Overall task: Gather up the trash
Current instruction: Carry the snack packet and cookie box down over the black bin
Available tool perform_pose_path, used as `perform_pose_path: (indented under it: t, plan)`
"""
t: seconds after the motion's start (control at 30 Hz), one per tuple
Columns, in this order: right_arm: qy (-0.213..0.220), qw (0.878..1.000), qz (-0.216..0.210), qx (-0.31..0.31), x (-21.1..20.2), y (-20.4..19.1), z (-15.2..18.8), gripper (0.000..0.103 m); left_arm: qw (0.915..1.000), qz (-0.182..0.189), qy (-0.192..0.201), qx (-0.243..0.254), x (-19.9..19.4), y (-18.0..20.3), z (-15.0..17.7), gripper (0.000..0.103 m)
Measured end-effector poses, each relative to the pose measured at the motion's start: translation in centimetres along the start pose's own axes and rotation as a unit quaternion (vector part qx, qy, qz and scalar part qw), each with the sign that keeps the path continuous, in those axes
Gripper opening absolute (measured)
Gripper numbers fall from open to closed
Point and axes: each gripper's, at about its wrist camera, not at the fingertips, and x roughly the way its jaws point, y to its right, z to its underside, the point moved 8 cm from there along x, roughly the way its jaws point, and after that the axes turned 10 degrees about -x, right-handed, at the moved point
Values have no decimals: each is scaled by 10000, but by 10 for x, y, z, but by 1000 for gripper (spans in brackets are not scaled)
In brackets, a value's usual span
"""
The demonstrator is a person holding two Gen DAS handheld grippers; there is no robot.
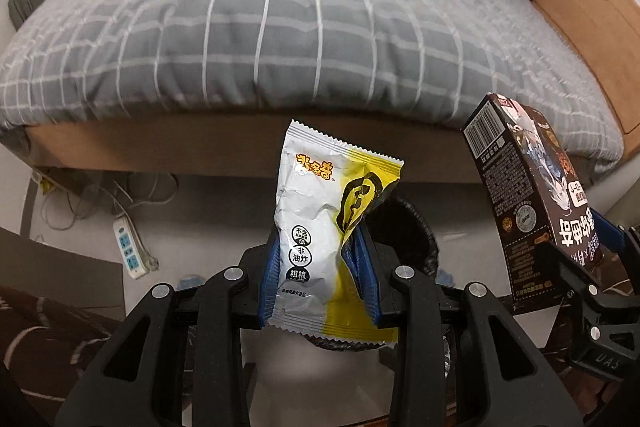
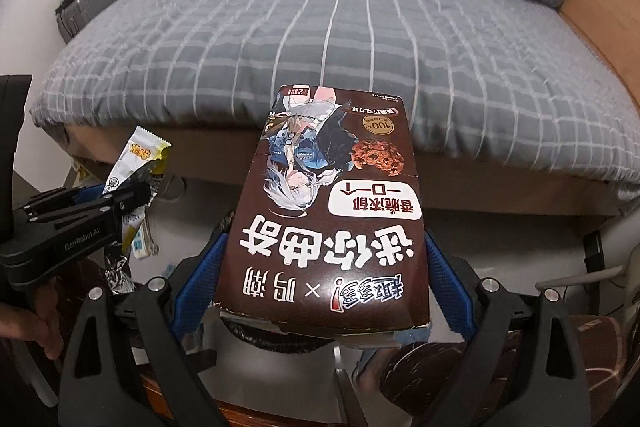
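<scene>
A: What is each claw doing?

B: The left claw is clamped on the wrapper, its blue pads pinching the lower half while the crimped top stands free above them. The right claw is clamped on the box, one pad on each long side, with the far end of the box sticking out ahead of it.

A: Where does the trash go?

B: Probably the bin, a dark, lined rim just below and beyond the left claw, partly hidden by the wrapper. The bed lies farther ahead of both claws.

A: How will they handle?

B: The wrapper looks light, crinkly and slick; it is already creased where the pads bite, so it should drop freely once released, though it may flutter or cling. The box looks light and stiff, but thin card can cave, so a grip across the side walls near an end, as now, seems soundest.
</scene>
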Motion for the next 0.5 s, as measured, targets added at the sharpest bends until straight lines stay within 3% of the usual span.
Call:
perform_pose_path:
  t: [0.23,0.5]
  plan:
    - [-439,9985,-306,-98,55,-12,17,89,9991,-93,-413,-1,49,-11,15,33]
    - [-773,9957,-488,-176,93,-30,21,89,9982,-215,-554,-56,72,-25,15,33]
